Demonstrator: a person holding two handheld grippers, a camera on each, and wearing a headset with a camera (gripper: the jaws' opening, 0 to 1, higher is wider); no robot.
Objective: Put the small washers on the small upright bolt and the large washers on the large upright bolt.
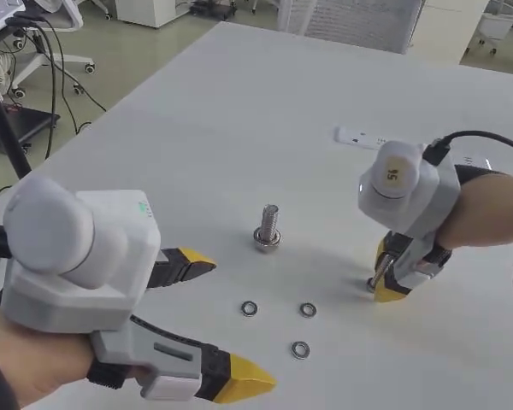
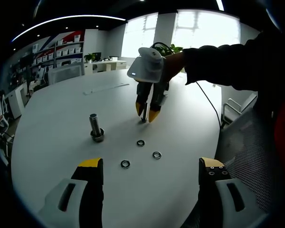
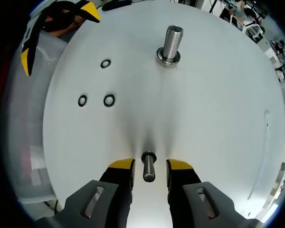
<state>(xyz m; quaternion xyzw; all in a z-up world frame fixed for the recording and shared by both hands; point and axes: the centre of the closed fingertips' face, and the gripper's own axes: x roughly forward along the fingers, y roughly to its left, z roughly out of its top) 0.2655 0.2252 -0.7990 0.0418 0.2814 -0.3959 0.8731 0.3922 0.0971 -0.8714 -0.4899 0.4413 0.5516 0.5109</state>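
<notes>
White tabletop [image 1: 239, 128] holds three washers [image 1: 300, 349] lying loose, so I judge all the placing remains. My right gripper [image 3: 149, 166] straddles the small bolt [image 3: 149, 172], jaws slightly apart and not pinching. My left gripper [image 2: 151, 165] gapes wide. Nearby stands the large bolt [image 1: 269, 226].

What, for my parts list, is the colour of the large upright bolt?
Silvery grey metal. The large upright bolt shows best in the right gripper view.
</notes>
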